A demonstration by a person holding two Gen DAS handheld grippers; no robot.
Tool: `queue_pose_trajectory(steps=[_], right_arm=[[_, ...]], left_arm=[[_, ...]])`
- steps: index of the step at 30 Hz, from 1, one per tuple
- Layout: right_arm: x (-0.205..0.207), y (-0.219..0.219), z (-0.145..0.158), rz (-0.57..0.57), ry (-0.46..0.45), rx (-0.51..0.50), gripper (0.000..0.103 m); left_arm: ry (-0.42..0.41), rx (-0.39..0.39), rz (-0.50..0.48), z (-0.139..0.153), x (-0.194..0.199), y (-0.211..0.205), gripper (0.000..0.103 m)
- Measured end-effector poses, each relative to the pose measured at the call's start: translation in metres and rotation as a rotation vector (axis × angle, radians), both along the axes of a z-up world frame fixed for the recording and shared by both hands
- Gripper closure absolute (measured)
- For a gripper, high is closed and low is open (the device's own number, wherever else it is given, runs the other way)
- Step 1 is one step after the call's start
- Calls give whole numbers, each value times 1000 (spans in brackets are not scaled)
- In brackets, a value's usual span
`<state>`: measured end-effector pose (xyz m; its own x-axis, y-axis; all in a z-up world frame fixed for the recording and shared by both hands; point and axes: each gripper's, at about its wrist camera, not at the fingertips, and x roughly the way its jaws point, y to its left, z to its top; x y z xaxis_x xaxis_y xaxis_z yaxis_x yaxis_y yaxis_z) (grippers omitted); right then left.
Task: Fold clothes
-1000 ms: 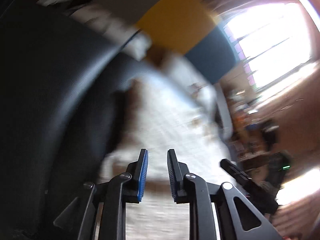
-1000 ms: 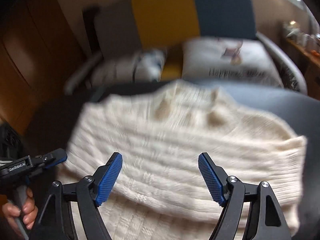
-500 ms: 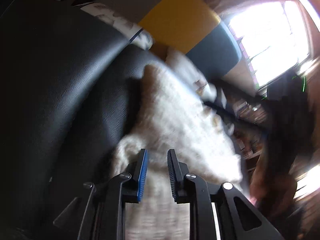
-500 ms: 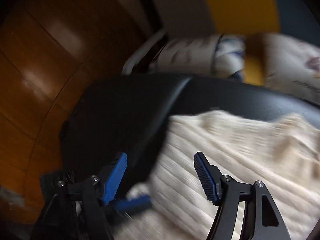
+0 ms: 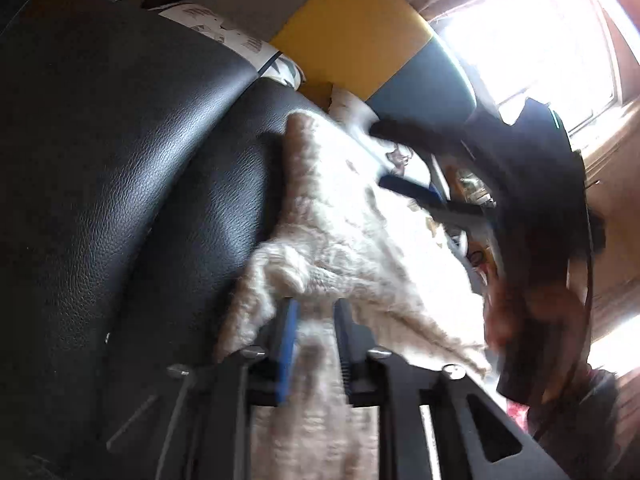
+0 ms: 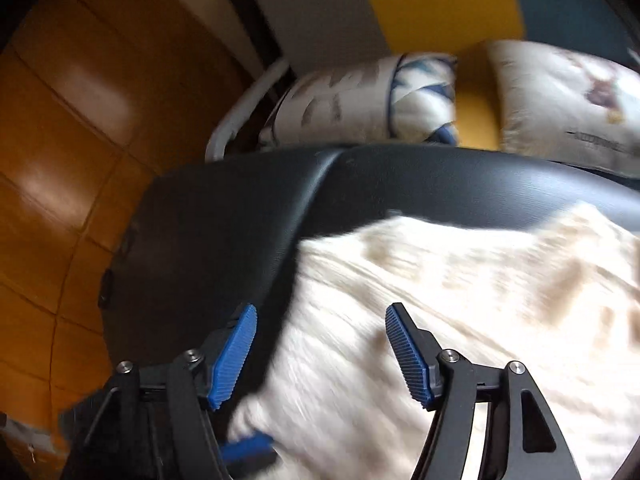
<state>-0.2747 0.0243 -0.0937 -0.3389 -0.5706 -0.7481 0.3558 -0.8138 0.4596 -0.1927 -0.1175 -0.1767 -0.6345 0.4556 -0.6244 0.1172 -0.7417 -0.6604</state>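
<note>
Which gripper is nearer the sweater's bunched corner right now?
Left. The left gripper is clamped on the cream knit sweater at that corner; the right gripper is open above the sweater's edge, holding nothing.

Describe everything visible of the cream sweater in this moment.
The cream sweater is a chunky ribbed knit, rumpled, lying spread on the black leather seat. The left tongs are shut on a bunched edge of it, which looks lifted. The right tongs are open just above its left edge, not gripping.
</note>
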Motion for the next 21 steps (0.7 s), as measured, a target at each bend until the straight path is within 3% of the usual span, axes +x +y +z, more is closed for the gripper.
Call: queue_pose_trajectory(steps=[3,4,5,8,9,14,18,21], right_arm=[[35,61,4,-127,44,13,29],[45,84,3,-86,55,7,28],[52,107,-2,-74,50,14,27],[66,168,-32,-250,-12,132,27],[69,182,-44,-272,-42,126,28],[78,200,-41,-295,-43,-14,27],[107,216,-29,-289,-30,-158,16],[146,230,-23,-260,-26,-225,14]], left_arm=[[18,-31,-2,10,-6,3,82],[16,-31,3,9,-9,4,81],[7,-41,3,8,-6,3,81],[-22,-88,7,-6,-1,0,87],[-27,-105,7,-8,-1,0,88],[-50,-211,-29,0,-6,16,86],[-69,-122,-4,13,17,2,79],[-48,-116,-15,20,72,-13,78]])
